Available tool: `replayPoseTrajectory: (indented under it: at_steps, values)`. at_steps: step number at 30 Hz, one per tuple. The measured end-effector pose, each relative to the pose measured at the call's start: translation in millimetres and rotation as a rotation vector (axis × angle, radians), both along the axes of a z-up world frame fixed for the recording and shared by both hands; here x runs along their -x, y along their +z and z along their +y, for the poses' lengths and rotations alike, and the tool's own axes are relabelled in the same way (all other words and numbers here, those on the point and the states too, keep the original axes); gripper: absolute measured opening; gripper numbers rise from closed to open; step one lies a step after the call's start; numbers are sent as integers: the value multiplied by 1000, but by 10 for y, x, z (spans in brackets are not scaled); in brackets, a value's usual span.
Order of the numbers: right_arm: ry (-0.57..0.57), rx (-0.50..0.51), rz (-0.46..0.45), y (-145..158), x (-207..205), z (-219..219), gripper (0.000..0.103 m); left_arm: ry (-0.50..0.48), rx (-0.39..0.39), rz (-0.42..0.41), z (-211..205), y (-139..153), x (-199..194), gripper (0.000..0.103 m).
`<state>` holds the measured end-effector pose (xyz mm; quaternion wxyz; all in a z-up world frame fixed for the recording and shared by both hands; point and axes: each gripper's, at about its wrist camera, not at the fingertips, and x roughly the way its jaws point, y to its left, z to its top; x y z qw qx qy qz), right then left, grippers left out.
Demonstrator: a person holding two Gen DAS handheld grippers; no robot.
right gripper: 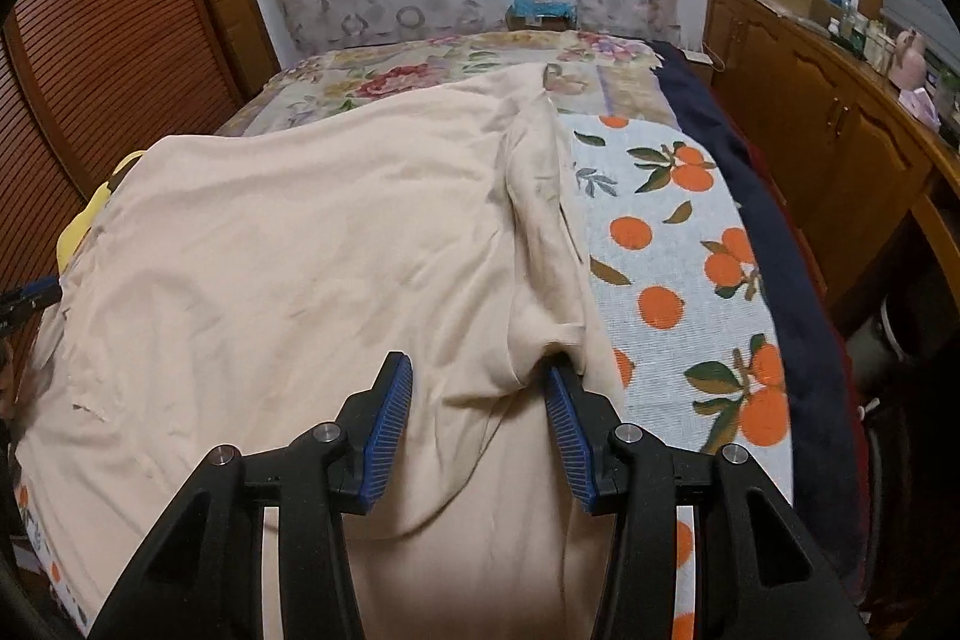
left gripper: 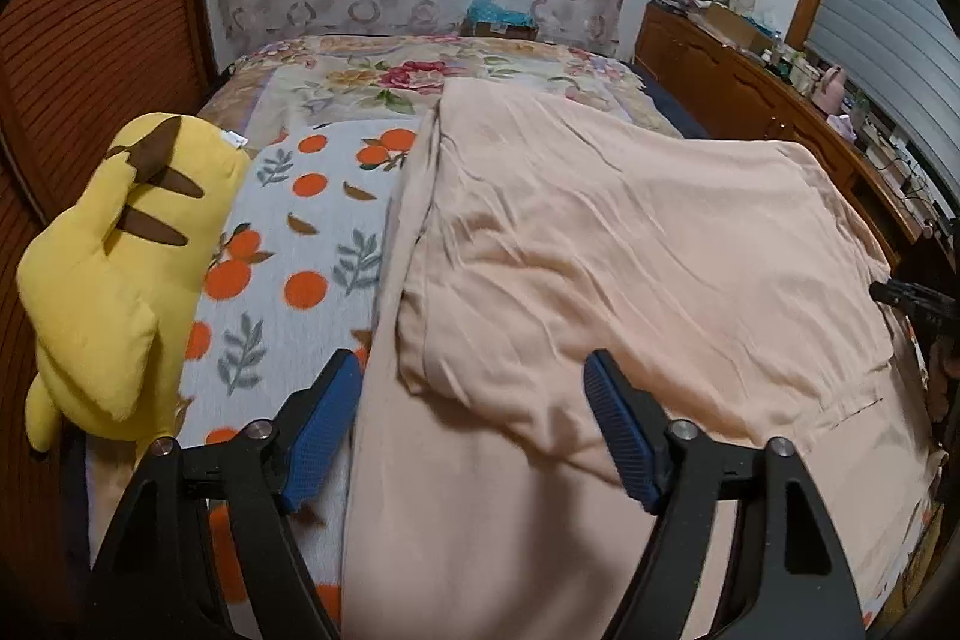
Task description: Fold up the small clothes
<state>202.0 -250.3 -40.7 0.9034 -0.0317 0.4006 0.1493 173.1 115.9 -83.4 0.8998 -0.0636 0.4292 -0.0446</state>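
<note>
A peach garment lies spread and creased on the orange-print blanket of a bed, with its left side folded over into a thick edge. My left gripper hovers open over that folded edge, its blue pads wide apart and nothing pressed between them. In the right wrist view the same garment has a rumpled fold along its right side. My right gripper stands open over that fold, and a bit of hem rests by the tip of its right finger. Each gripper's tip shows at the far edge of the other view.
A yellow plush toy lies at the bed's left side by a slatted wooden wardrobe door. A cluttered wooden dresser runs along the right. A floral quilt covers the far bed, and a dark blue cover hangs at its right edge.
</note>
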Motion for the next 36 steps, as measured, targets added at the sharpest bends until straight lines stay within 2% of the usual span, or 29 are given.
replayPoseTrajectory:
  at_steps: [2,4,6,8,10,13,17,20,21,27,28,30,31,32,34,36]
  values:
    - [1,19,-12,6,6,41,48,-15,28,21,4,-16,-42,51]
    - [3,30,-16,9,2,71,46,-20,29,29,-8,-31,-85,46]
    - [4,42,-20,49,39,66,41,-14,9,38,-24,-46,-126,46]
    - [7,42,-24,85,75,69,31,-16,-8,40,-59,-37,-133,46]
    - [11,45,-30,150,114,62,28,-21,-35,35,-110,-7,-92,46]
    - [19,50,-37,179,134,75,27,-61,-36,17,-170,47,45,46]
    - [25,65,-39,147,142,83,27,-93,-56,45,-245,26,137,46]
    - [24,72,-35,112,123,76,27,-59,-97,81,-238,-40,98,47]
    - [23,71,-33,120,125,73,27,-44,-102,88,-208,-63,71,51]
    - [26,68,-37,125,130,65,27,0,-16,64,-28,-63,-119,52]
    - [27,70,-40,131,130,70,22,8,-9,55,-1,-65,-157,52]
    - [24,74,-47,148,132,69,22,-3,15,37,7,-69,-175,34]
    - [24,72,-52,157,130,60,22,-9,16,38,-5,-75,-182,18]
    - [28,65,-60,175,136,63,22,-12,7,35,-22,-71,-173,12]
    - [37,56,-75,191,142,62,22,-27,0,13,-50,-43,-128,7]
    - [50,47,-81,193,143,68,13,-29,-12,-2,-62,-10,-89,6]
